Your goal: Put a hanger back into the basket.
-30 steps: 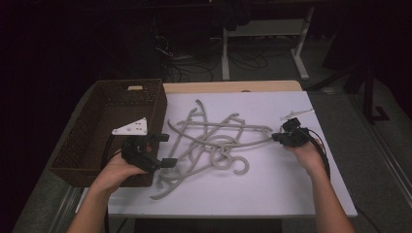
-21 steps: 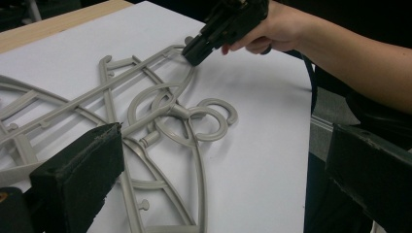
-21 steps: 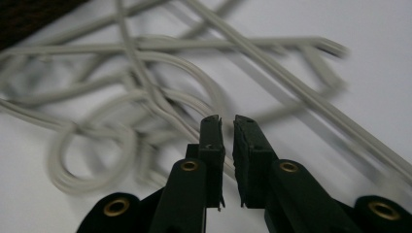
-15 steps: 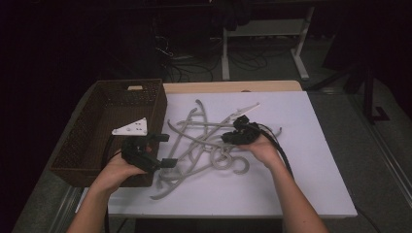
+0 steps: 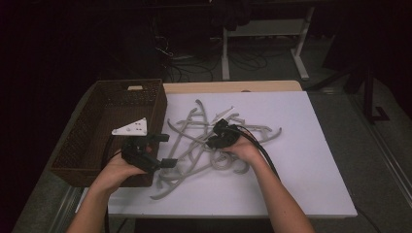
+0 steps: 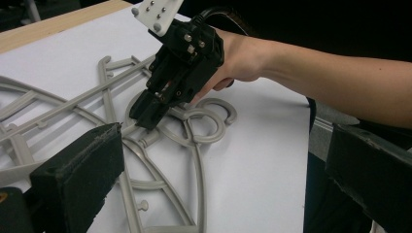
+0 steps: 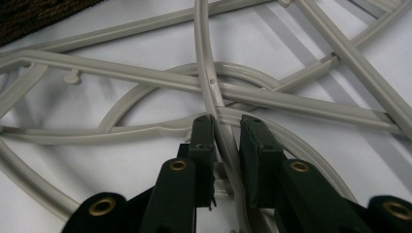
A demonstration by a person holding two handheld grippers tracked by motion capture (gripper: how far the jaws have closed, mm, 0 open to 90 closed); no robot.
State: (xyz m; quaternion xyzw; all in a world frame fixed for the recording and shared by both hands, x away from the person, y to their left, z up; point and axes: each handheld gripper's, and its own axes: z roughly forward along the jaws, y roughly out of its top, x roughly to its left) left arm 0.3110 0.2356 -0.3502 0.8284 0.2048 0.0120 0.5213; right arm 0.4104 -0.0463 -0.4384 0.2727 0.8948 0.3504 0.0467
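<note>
Several grey plastic hangers [image 5: 187,127] lie tangled on a white sheet [image 5: 301,165]. My right gripper [image 5: 212,143] is low over the middle of the pile, pointing left. Its jaws have just been opening. In the right gripper view one thin hanger bar [image 7: 206,58] runs between the two pads [image 7: 255,145], with a slight gap on each side, so the right gripper [image 7: 227,131] is open around it. My left gripper [image 5: 165,149] rests at the pile's left edge beside the basket, jaws wide with nothing gripped. The left gripper view shows the right gripper [image 6: 145,119] touching a hanger hook [image 6: 214,121].
A dark wicker basket [image 5: 159,104] stands on the left of the table, its near wall against my left hand. Bare white sheet lies to the right and front of the pile. Beyond the table's wooden back edge [image 5: 233,86] are cables and a desk frame on a dark floor.
My right hand has swept left from the right side of the sheet onto the middle of the hanger pile. The left hand and its gripper have stayed put.
</note>
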